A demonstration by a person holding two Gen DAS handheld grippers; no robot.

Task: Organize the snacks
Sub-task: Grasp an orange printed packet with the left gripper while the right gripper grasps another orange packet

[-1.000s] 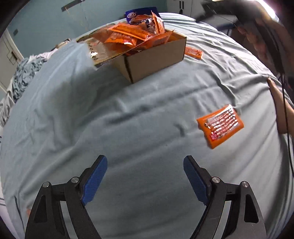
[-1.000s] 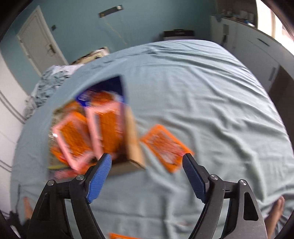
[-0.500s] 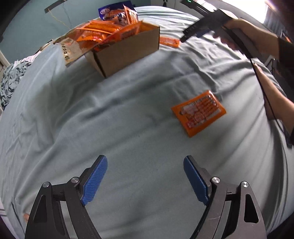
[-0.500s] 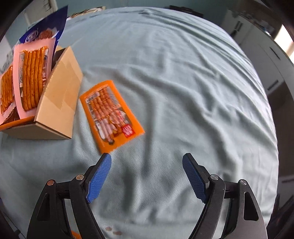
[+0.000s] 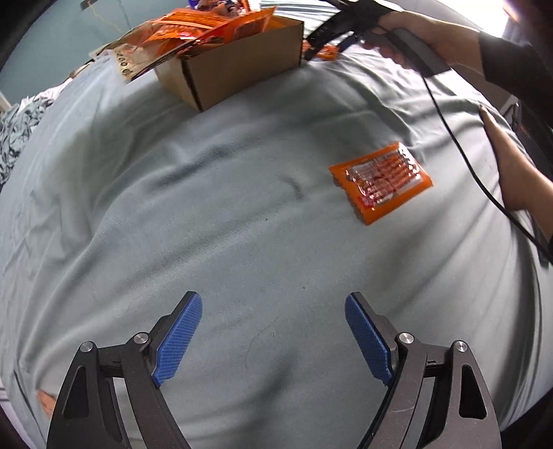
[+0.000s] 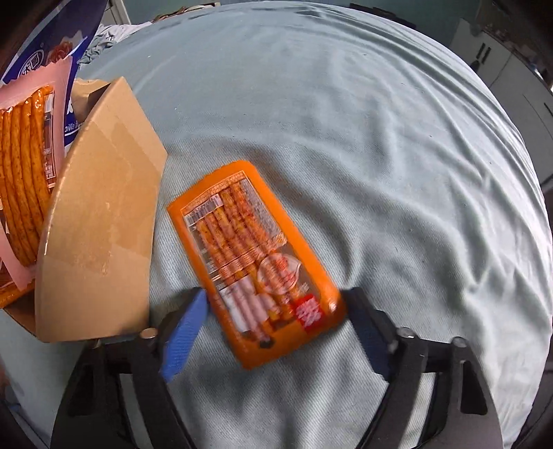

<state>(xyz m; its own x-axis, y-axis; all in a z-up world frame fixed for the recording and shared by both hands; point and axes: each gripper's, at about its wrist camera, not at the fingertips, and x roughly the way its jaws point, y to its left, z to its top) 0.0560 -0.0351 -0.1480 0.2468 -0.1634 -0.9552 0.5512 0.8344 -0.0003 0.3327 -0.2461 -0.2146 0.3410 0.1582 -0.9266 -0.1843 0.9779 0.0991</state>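
Note:
An orange snack packet [image 6: 255, 266] lies flat on the blue-grey bed sheet [image 6: 397, 155], just right of an open cardboard box [image 6: 96, 224]. My right gripper [image 6: 274, 311] points down over the packet's near end. Its jaws are closing with the packet between the blue pads [image 6: 185, 328], and no squeeze shows. The box [image 5: 242, 72] is heaped with orange snack packets [image 5: 193, 31]. My left gripper [image 5: 273, 300] hangs open over bare sheet with nothing between its fingers. A second orange packet [image 5: 380, 181] lies ahead of it to the right.
A blue bag [image 6: 41, 45] and a pink-edged packet [image 6: 24, 179] stick out of the box. A person's hand [image 5: 414, 38] holds the right gripper, trailing a black cable [image 5: 459, 145]. A bare limb [image 5: 515, 172] rests at the bed's right edge. Crumpled cloth [image 5: 17, 138] lies far left.
My right gripper swept from above the box down over the orange packet beside it, and its jaws narrowed around it. My left gripper sank slightly and stayed open.

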